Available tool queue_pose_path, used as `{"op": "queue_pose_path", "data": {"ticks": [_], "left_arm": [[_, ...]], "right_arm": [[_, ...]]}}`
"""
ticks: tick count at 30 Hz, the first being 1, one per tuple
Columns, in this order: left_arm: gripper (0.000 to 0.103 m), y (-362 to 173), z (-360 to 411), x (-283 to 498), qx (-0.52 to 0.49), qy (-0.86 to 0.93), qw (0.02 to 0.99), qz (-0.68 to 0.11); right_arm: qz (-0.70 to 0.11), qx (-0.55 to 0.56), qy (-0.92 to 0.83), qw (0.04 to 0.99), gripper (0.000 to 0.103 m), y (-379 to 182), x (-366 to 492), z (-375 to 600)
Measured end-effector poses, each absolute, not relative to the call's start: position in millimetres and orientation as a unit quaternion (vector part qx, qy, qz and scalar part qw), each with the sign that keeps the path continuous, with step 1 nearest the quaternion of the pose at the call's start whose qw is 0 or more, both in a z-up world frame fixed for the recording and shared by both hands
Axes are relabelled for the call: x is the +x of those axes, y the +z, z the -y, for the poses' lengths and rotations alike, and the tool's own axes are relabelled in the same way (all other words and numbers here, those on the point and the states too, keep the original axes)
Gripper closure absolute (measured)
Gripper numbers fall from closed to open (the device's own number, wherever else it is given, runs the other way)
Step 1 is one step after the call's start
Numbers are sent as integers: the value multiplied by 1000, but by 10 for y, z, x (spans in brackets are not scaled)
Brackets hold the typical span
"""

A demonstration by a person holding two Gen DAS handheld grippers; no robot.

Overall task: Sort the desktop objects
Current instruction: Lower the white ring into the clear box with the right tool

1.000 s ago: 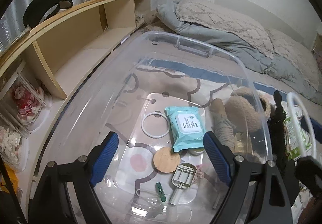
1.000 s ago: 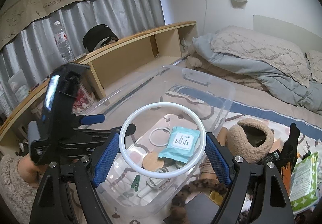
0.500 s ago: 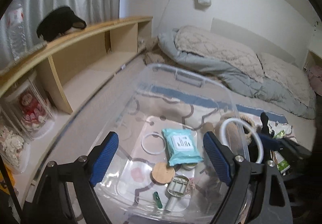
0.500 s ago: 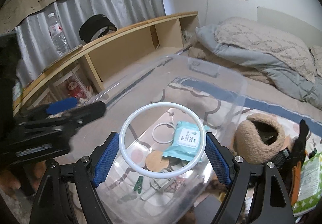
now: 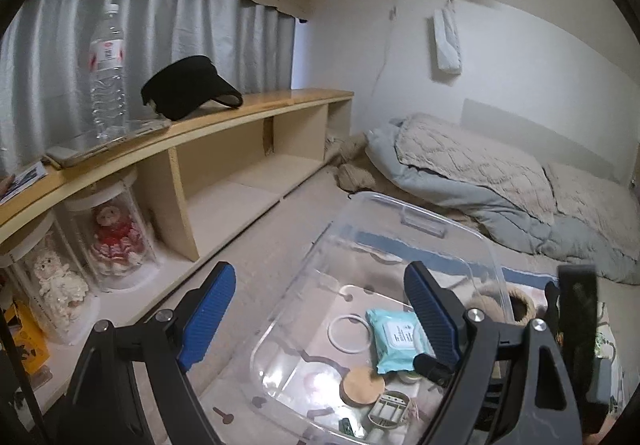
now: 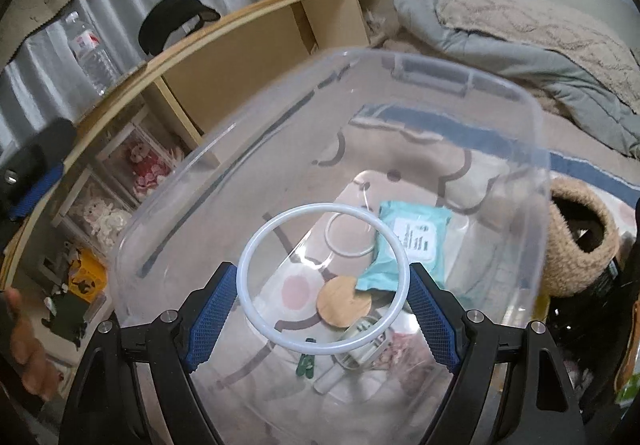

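Observation:
A clear plastic bin (image 6: 532,149) stands on the patterned mat; it also shows in the left wrist view (image 5: 492,265). Inside lie a teal wipes pack (image 6: 416,241), a small white ring (image 6: 348,237), a round wooden lid (image 6: 344,305), a green clip (image 6: 306,365) and a grey holder (image 5: 388,407). My right gripper (image 6: 322,315) is shut on a large white ring (image 6: 248,257) and holds it over the bin's near part. My left gripper (image 5: 320,319) is open and empty, raised at the bin's left side.
A wooden shelf (image 5: 248,113) runs along the left with a black visor (image 5: 188,87), a water bottle (image 5: 106,73) and doll jars (image 5: 110,237) below. A fuzzy brown slipper (image 6: 576,241) lies right of the bin. Bedding (image 5: 480,173) lies behind.
My left gripper has lifted and pulled back to the left, now looking over the shelf. My right gripper has carried the large ring forward and lower over the bin.

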State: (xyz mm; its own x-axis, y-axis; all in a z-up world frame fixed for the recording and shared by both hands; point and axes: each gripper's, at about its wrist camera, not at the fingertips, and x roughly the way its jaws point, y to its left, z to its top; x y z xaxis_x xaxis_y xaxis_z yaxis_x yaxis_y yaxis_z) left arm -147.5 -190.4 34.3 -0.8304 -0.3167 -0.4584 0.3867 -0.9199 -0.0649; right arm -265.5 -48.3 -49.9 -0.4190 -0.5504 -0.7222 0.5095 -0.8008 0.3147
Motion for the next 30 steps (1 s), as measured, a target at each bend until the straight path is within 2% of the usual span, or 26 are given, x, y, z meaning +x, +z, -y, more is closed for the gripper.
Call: {"op": "queue_pose_path", "data": {"ticks": [9, 30], "left_arm": [[16, 278, 2017, -1466, 237, -949, 187, -86], [16, 280, 2000, -1432, 234, -951, 185, -77]], "right_arm": [[-8, 471, -834, 289, 19, -566, -2679, 622], [-40, 464, -835, 292, 18, -560, -2632, 725]]}}
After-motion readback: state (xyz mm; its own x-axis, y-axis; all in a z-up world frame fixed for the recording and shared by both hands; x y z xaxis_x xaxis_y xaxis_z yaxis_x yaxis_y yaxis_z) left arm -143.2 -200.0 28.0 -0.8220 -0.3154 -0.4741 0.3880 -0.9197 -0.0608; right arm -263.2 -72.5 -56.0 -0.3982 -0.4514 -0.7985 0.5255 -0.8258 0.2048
